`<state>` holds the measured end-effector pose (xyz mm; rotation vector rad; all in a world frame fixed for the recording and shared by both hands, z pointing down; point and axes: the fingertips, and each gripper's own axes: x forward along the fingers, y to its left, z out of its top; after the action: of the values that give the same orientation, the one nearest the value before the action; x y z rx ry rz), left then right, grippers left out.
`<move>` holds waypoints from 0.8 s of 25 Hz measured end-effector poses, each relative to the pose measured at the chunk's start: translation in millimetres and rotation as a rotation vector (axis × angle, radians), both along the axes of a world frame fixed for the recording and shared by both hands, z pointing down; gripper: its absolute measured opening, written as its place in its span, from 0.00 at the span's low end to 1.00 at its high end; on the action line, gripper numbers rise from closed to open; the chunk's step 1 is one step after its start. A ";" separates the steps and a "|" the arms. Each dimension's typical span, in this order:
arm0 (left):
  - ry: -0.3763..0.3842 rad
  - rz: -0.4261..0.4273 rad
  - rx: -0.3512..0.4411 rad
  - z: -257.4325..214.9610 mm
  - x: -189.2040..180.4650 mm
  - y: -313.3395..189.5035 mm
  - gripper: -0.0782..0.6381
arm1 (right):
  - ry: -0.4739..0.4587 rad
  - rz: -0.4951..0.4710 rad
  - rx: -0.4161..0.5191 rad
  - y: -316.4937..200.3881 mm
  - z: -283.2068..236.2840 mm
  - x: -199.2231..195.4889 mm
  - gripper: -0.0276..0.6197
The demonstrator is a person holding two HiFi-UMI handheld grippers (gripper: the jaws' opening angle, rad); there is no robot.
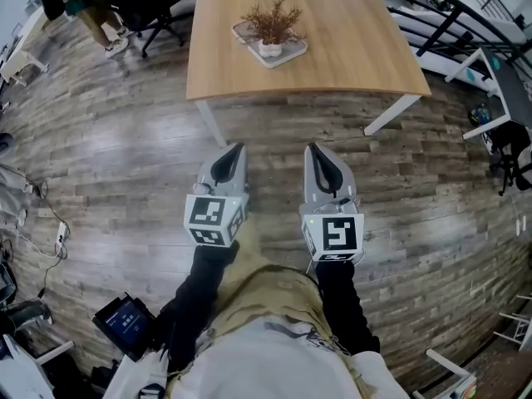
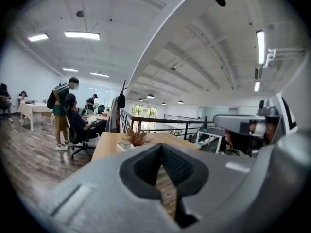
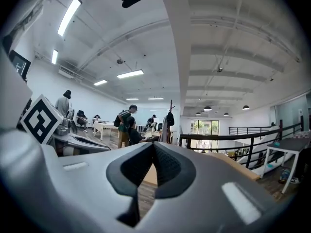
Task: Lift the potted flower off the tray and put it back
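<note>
The potted flower (image 1: 271, 25), dry brown sprigs in a small white pot, stands on a pale tray (image 1: 291, 55) on the wooden table (image 1: 349, 48) at the top of the head view. My left gripper (image 1: 235, 148) and right gripper (image 1: 312, 148) hang side by side over the wood floor, short of the table's near edge and pointing at it. Both are shut with nothing between the jaws. In the left gripper view the flower (image 2: 135, 138) shows just above the closed left gripper (image 2: 162, 146). The right gripper (image 3: 153, 144) is also closed in its own view, and the flower is hidden there.
People (image 1: 100, 7) and an office chair are beyond the table's far left corner. A white desk (image 1: 499, 81) and a black chair stand at the right. Cables and a dark device (image 1: 125, 322) lie on the floor at the left. A black railing (image 2: 160, 123) runs behind the table.
</note>
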<state>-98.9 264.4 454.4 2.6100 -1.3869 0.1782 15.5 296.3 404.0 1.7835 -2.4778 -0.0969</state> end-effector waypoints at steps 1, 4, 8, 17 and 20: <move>-0.002 0.001 0.002 -3.3 -2.7 -27.0 0.11 | 0.003 0.001 0.004 -27.6 -3.7 -1.8 0.05; -0.003 -0.008 0.001 -14.7 -19.9 -113.0 0.11 | -0.001 -0.004 0.000 -118.3 -15.1 -15.1 0.05; 0.003 -0.037 0.002 -29.3 -47.1 -210.5 0.11 | -0.005 -0.036 -0.009 -222.2 -28.5 -43.3 0.05; -0.026 -0.026 -0.023 -30.5 -72.1 -343.9 0.11 | -0.008 -0.041 -0.083 -361.5 -13.3 -71.6 0.05; -0.068 -0.023 -0.071 -7.0 -64.7 -369.0 0.11 | -0.007 -0.036 -0.139 -385.6 12.8 -61.3 0.05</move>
<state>-163.5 -104.6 447.4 2.5512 -1.4049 0.3096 -45.8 -89.3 416.8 1.6870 -2.4553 0.0771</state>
